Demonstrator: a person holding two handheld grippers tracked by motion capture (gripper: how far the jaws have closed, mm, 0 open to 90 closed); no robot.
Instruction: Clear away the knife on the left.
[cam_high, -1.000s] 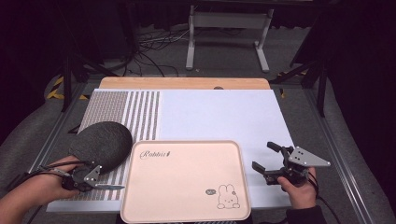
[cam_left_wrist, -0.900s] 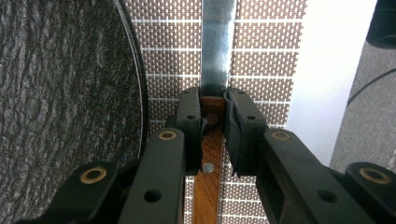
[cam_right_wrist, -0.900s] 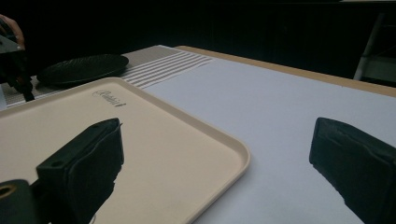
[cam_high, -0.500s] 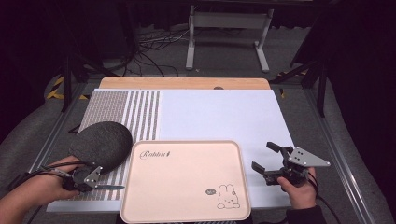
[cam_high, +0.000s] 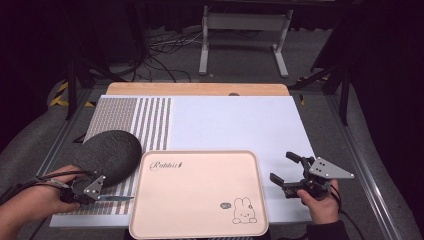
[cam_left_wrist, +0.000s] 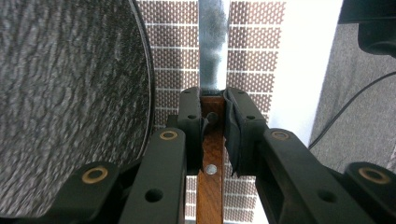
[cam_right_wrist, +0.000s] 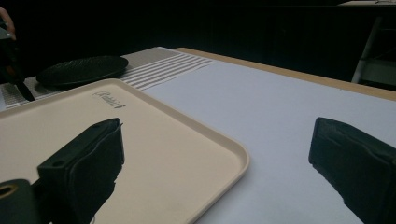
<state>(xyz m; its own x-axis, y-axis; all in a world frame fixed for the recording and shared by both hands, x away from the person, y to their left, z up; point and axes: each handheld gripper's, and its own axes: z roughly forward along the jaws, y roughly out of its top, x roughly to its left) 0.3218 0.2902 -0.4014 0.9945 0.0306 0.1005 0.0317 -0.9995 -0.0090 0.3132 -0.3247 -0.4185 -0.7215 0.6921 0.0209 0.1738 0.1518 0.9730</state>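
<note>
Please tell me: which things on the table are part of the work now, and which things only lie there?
In use:
- knife, wooden handle clamped in the left gripper
- dark round plate, right beside the knife

Lying about:
- pink tray, empty
- striped mat
- white sheet
- right gripper, open, holding nothing

A big pink tray (cam_high: 200, 192) is lying at the near edge of the table, with a little rabbit (cam_high: 243, 210) drawn in one corner. A dark round plate (cam_high: 111, 152) is sitting just beside it on a striped mat (cam_high: 145, 117). A white sheet (cam_high: 235, 122) is covering most of the wooden table (cam_high: 195, 89). Cables (cam_high: 165, 55) and a metal stand (cam_high: 243, 30) are resting on the grey floor behind.
</note>
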